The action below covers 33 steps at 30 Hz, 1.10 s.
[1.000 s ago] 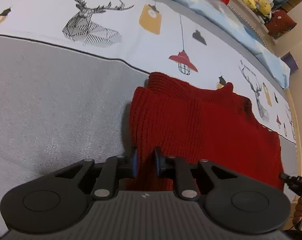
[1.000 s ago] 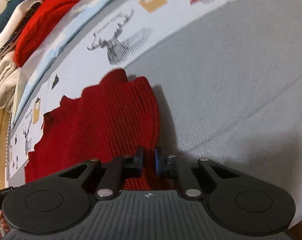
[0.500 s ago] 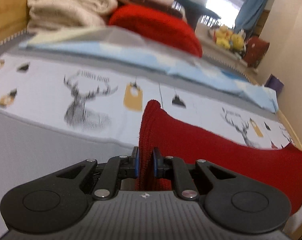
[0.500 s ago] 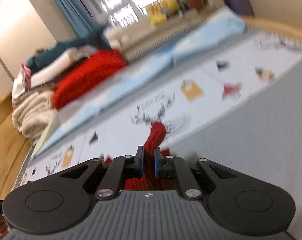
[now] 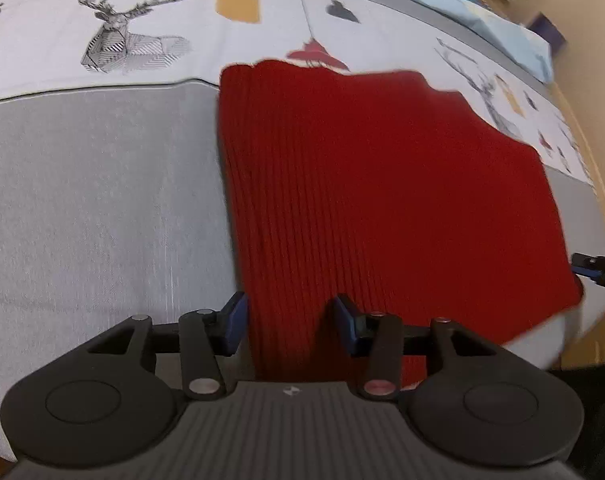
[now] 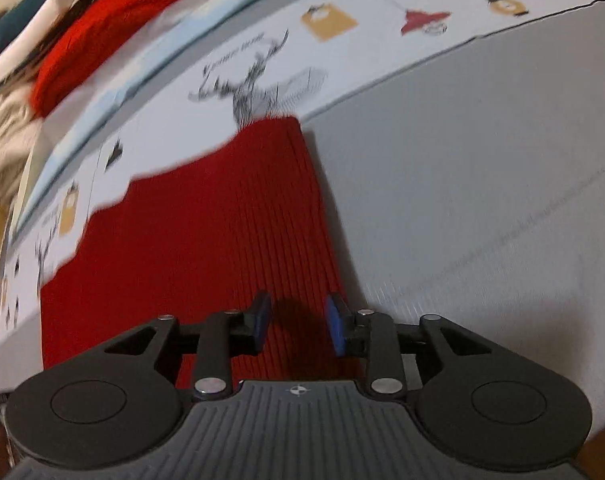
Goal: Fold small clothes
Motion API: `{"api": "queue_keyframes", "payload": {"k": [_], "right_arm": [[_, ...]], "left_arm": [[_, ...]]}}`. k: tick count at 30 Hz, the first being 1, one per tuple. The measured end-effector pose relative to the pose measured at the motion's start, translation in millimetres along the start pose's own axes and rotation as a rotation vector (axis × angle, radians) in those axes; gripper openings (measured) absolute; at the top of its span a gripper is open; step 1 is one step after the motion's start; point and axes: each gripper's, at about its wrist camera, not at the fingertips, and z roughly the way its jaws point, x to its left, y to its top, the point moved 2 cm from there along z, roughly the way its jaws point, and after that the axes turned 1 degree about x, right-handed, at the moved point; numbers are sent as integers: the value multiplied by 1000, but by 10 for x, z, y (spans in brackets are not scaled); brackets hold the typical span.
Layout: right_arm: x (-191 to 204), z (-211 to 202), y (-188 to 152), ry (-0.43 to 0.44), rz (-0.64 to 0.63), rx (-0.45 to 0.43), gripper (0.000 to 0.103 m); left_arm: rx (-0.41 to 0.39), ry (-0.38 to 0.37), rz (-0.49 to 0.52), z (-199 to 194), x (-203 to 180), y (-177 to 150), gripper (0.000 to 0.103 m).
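Note:
A red ribbed knit garment [image 5: 382, 184] lies flat on the grey bed cover [image 5: 82, 200], its far edge reaching onto the printed sheet. My left gripper [image 5: 290, 312] hovers over its near left corner; the jaws are opening, the cloth lies beneath them and the blue pads do not press on it. In the right wrist view the same garment [image 6: 206, 232] spreads to the left. My right gripper [image 6: 298, 312] stands over its near right edge with jaws opening, pads clear of the knit. The right gripper's tip [image 5: 594, 266] shows at the garment's right corner.
A white sheet with deer and lamp prints [image 5: 130, 40] runs along the back. Behind it lie a light blue cloth [image 6: 102, 96], a folded red item [image 6: 98, 36] and a beige stack [image 6: 2, 136]. Grey cover [image 6: 482, 200] spreads to the right.
Half a second ago both grippers pinched the garment's edge and held it raised. Now the garment lies flat and folded over, and both pairs of jaws have parted from it.

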Motion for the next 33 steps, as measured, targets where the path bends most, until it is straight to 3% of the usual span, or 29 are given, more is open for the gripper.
{"api": "queue_keyframes", "payload": {"k": [3, 4, 6, 9, 11, 13, 16, 19, 20, 21, 22, 23, 26, 27, 29, 30, 31, 33], "right_arm": [[-100, -64, -176, 11, -20, 56, 33], [-115, -103, -222, 18, -27, 58, 32], [-139, -196, -307, 37, -47, 53, 32], [-144, -313, -385, 23, -86, 12, 0], [-185, -524, -367, 51, -49, -104, 0], [-268, -749, -340, 104, 23, -220, 0], [-356, -667, -372, 41, 58, -166, 0], [-287, -471, -434, 106, 58, -55, 11], [-230, -426, -464, 110, 41, -29, 21], [-170, -406, -494, 105, 17, -10, 47], [-114, -386, -514, 99, -10, 3, 62], [-70, -369, -523, 93, -35, 14, 64], [21, -264, -587, 88, -92, 84, 61], [43, -214, -609, 71, -111, 106, 56], [75, -187, -623, 28, -145, 111, 32], [22, -224, -622, 23, -142, 99, 14], [-20, -280, -606, 41, -121, 85, 13], [-103, -434, -538, 87, -65, 16, 12]], "left_arm": [[37, -6, 19, 17, 50, -148, 44], [38, -9, 45, 6, 41, -192, 28], [17, 3, 90, -31, 31, -238, 15], [-110, 39, 53, -279, 88, -251, 13], [-170, 17, -36, -412, 170, -271, 12], [-133, 30, -26, -360, 128, -330, 13], [-31, 119, 81, -115, -27, -411, 22], [-54, 122, -2, -113, 88, -385, 26], [-75, 104, -40, -156, 137, -372, 26], [-92, 94, -62, -181, 154, -353, 26], [-106, 79, -87, -210, 188, -341, 27], [-105, 65, -105, -216, 218, -333, 28], [-39, 52, -116, -106, 209, -347, 35], [-17, 60, -102, -62, 135, -351, 35], [-2, 74, -51, -12, 58, -360, 34], [-7, 70, -29, -22, 34, -379, 20], [-23, 63, -11, -48, -4, -377, 14], [-55, 37, 0, -109, -43, -367, 14]]}}
